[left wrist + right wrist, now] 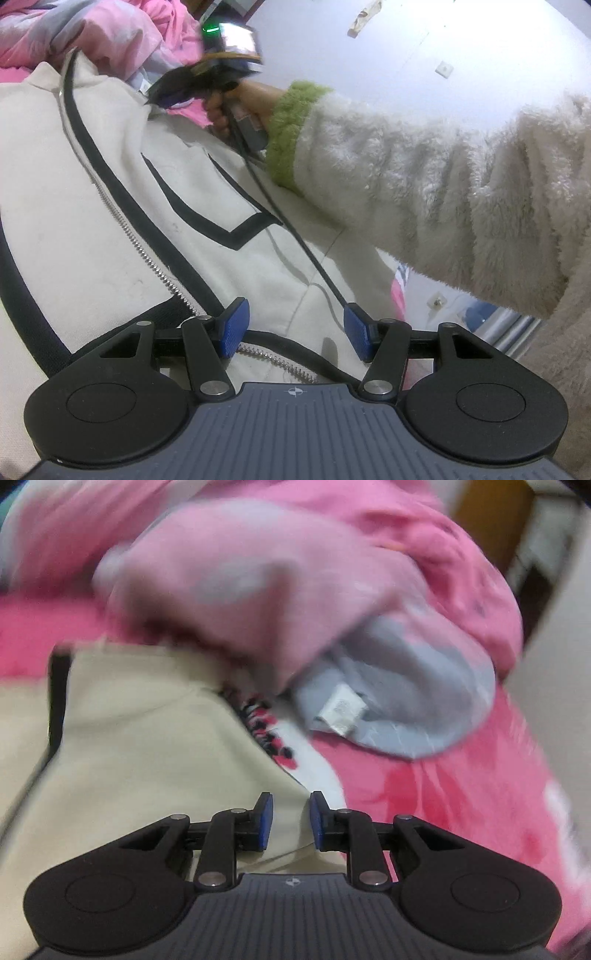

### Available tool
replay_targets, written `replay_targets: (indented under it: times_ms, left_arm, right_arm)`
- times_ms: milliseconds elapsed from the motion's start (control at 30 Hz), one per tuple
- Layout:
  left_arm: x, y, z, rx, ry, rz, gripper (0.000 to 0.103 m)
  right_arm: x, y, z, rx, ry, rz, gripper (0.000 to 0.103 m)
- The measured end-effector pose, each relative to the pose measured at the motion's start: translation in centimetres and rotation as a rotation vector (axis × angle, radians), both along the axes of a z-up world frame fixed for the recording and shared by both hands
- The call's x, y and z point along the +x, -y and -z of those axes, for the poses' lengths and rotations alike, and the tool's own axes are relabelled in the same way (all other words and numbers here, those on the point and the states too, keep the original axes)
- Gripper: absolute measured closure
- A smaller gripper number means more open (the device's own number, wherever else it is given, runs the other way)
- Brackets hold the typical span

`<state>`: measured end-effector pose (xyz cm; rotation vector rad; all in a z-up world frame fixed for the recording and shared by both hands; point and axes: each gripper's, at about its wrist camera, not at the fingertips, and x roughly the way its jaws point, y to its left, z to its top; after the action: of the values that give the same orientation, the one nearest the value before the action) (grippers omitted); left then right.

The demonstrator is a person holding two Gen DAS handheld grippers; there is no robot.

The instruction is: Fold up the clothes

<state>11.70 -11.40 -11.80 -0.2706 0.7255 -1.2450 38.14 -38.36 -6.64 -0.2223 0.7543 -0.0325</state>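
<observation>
Left hand-held gripper (295, 332) gapes wide w/ nothing held over the cream jacket (110, 206), right hand-held gripper (291, 821) half-open, also empty; risk: snagging the zipper (147, 258) or pinching the pink clothes (258, 572) too.

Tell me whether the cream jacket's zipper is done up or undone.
Undone, at least the part in view: the jacket shows one row of zipper teeth running alone along a black-trimmed edge, with no matching row joined.

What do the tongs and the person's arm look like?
Each tongs has two blue, bumpy-textured pads on black jointed arms with silver rivets, above two round black discs and a ribbed grey body with a small crosshair mark. The right tongs, seen from the left one, carries a green light and trails a black cable. The person's sleeve is fluffy white with a fuzzy green cuff.
</observation>
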Motion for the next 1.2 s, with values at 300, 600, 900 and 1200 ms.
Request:
replay_targets:
  times_ms: [300,600,900,1200]
  left_arm:
    - [0.1,0.1,0.0,0.001,-0.003,0.001,0.046]
    - [-0.2,0.2,-0.2,0.019,0.015,-0.004,0.045]
    - [-0.9,0.7,-0.5,0.068,0.057,-0.023,0.045]
    - [-1.7,1.4,-0.8,0.125,0.097,-0.056,0.045]
  right_arm:
    - [-19.5,10.7,-11.1,0.367,0.241,0.289,0.057]
    - [-41.9,17.5,-5.8,0.915,0.233,0.694,0.044]
    - [-43.2,23.5,2.0,1.154,0.318,0.959,0.037]
    - [-39.6,23.2,3.0,1.158,0.490,0.845,0.091]
